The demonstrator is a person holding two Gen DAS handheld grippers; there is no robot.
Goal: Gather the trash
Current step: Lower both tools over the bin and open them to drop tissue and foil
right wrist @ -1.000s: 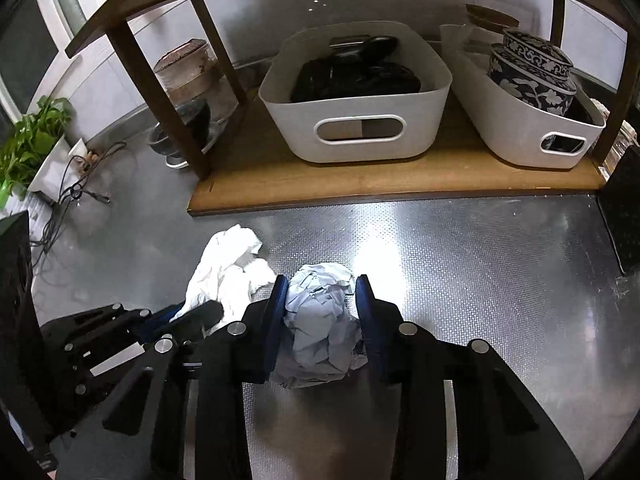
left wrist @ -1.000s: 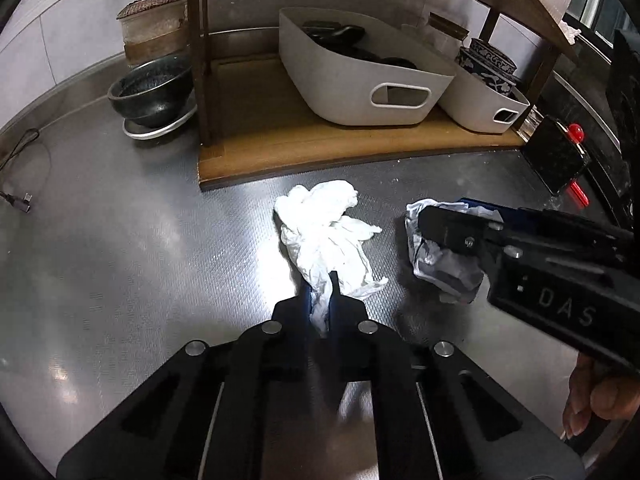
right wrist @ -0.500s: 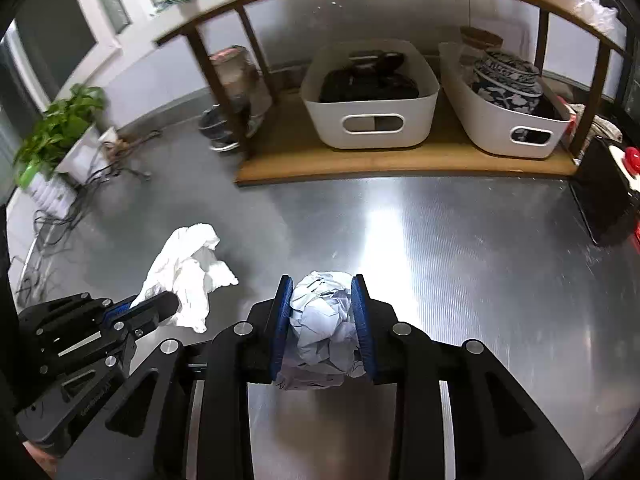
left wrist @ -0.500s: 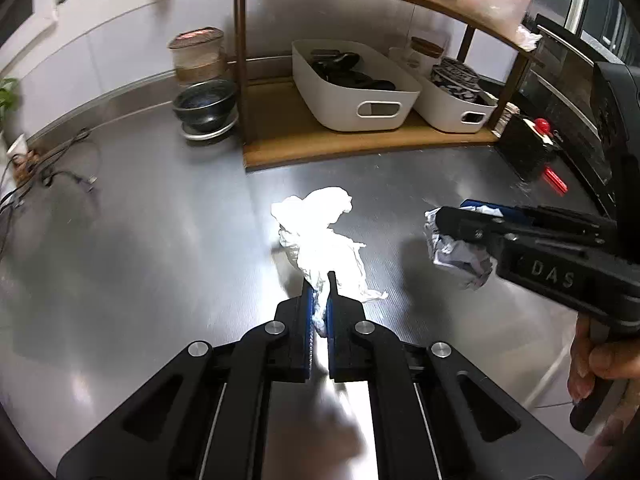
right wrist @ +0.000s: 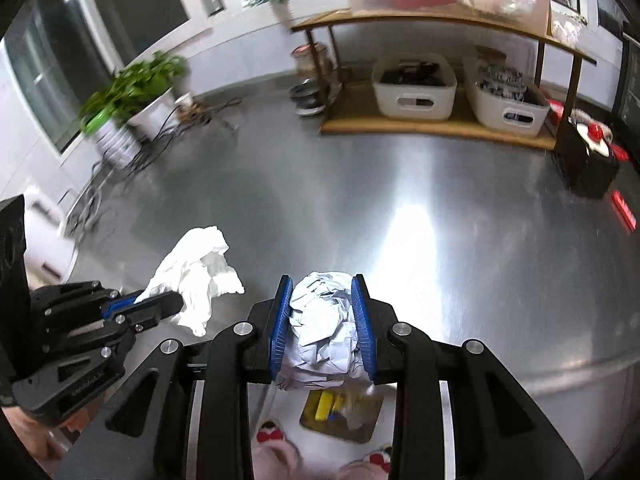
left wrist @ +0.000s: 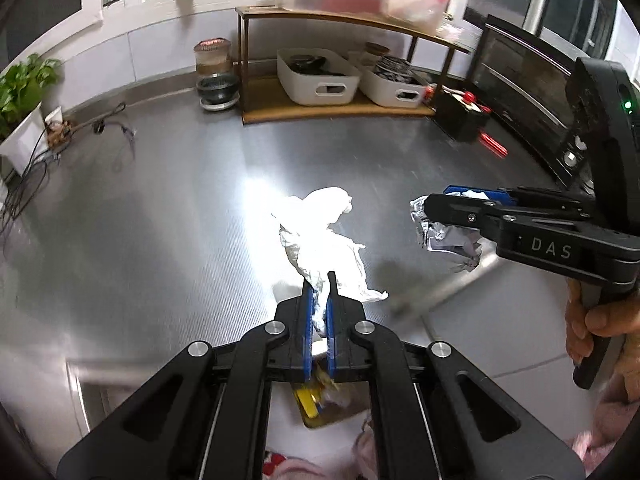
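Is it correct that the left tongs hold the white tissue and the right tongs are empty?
Not quite. The right tongs are not empty: the right wrist view shows them shut on a crumpled grey-white paper ball. The left tongs do hold the white tissue.

The table [left wrist: 168, 208] is brushed metal with a fine ribbed grain, glossy under the glare. The white tissue [left wrist: 320, 236] looks like soft, matt, creased paper; the grey wad [right wrist: 326, 320] is stiffer crumpled paper. The far shelf [right wrist: 420, 126] is smooth wood, holding matt white plastic bins [right wrist: 414, 90]. Each claw [left wrist: 319, 300] is matt black plastic with blue ribbed pads [right wrist: 362, 316].
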